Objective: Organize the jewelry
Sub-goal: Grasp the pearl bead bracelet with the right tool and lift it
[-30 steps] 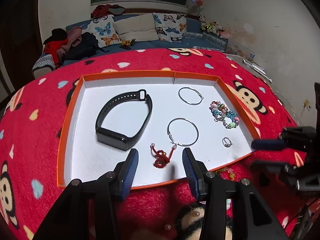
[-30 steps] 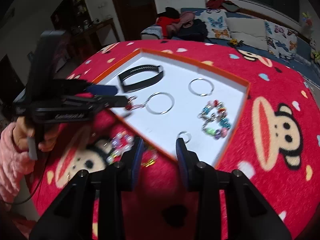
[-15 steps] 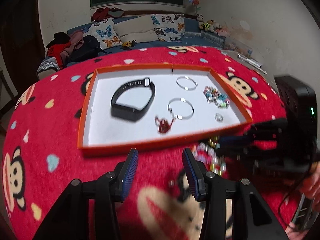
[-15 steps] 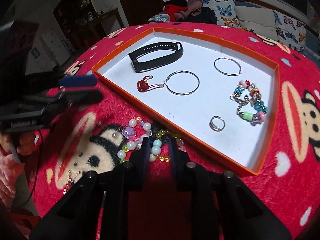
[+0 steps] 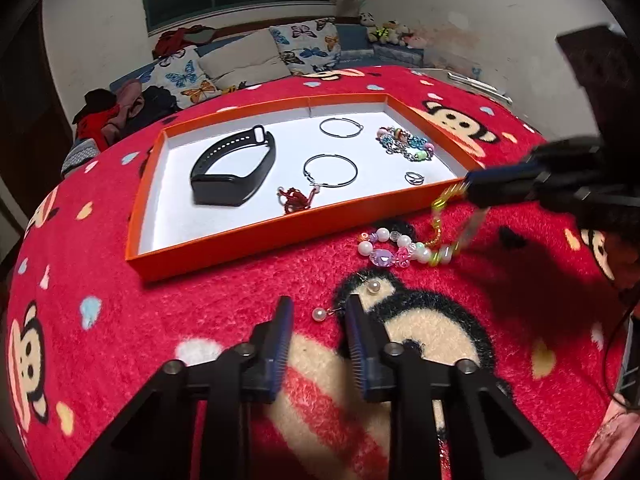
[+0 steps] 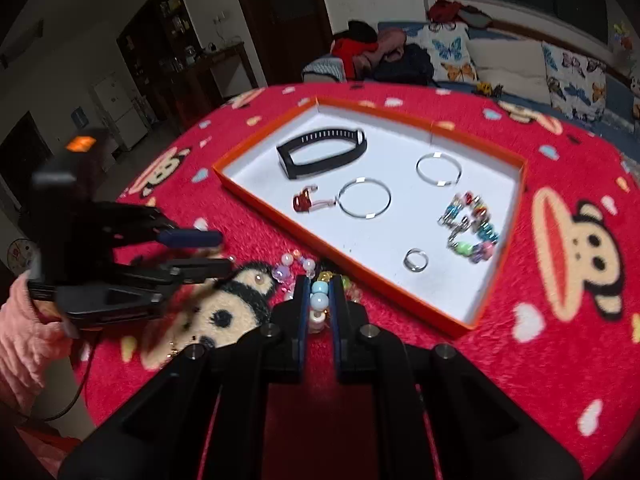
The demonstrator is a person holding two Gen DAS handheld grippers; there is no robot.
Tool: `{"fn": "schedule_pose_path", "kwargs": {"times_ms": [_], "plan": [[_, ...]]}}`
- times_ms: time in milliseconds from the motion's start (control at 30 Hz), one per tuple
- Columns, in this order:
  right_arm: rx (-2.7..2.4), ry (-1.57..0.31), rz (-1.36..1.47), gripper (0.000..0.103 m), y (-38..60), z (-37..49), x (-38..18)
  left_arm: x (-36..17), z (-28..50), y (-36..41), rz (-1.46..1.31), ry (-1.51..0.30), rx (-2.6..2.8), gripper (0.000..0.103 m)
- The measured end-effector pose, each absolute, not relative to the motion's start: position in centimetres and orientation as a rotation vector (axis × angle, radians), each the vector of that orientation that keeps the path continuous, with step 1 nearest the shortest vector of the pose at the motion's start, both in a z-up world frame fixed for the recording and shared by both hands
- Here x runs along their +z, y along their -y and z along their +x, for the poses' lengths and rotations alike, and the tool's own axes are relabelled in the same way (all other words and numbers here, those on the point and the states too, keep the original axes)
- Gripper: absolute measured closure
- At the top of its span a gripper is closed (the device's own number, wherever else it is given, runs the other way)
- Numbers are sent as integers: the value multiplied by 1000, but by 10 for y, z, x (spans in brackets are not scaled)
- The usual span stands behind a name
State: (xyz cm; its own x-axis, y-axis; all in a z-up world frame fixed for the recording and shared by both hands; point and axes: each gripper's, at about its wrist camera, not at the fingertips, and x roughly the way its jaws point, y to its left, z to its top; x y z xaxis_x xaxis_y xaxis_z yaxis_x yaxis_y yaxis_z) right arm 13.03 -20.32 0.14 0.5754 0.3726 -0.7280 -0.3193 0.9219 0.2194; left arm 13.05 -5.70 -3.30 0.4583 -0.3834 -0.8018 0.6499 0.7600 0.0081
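Observation:
An orange tray (image 5: pixel 240 236) with a white floor holds a black watch band (image 5: pixel 236 172), two silver hoops (image 5: pixel 330 171), a red knot charm (image 5: pixel 295 200), a colourful charm bracelet (image 5: pixel 406 144) and a small ring (image 5: pixel 414 178). On the red cloth in front of the tray, my left gripper (image 5: pixel 318 314) hangs over a pearl earring (image 5: pixel 319 313). Its jaws are closing with the pearl between them, untouched. A second pearl (image 5: pixel 374 287) lies just beyond. My right gripper (image 6: pixel 321 286) is shut on a pastel beaded bracelet (image 5: pixel 396 248), one end of which is lifted off the cloth.
A red monkey-print cloth (image 5: pixel 100 280) covers the round table, which drops off close behind both grippers. A hand in a pink sleeve (image 6: pixel 20 340) holds the left gripper (image 6: pixel 224 252). A sofa with butterfly cushions (image 5: pixel 248 60) stands beyond the table.
My left gripper drew back from the tray to the cloth in front of it, and its jaws narrowed around the pearl earring. My right gripper shut on the beaded bracelet and raised one end.

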Motion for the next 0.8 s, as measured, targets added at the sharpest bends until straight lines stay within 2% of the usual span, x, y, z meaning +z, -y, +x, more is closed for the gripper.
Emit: {"fn": "schedule_pose_path", "kwargs": {"times_ms": [167, 367, 600, 800], "plan": [[402, -815, 66, 93, 214, 122, 24, -38, 132, 61, 366, -880, -664, 81], [401, -759, 64, 93, 218, 119, 45, -44, 131, 65, 410, -861, -667, 93], [408, -712, 52, 93, 218, 119, 65, -38, 130, 63, 397, -837, -659, 95], [398, -660, 31, 93, 222, 127, 88, -7, 141, 50, 298, -792, -641, 95]]}}
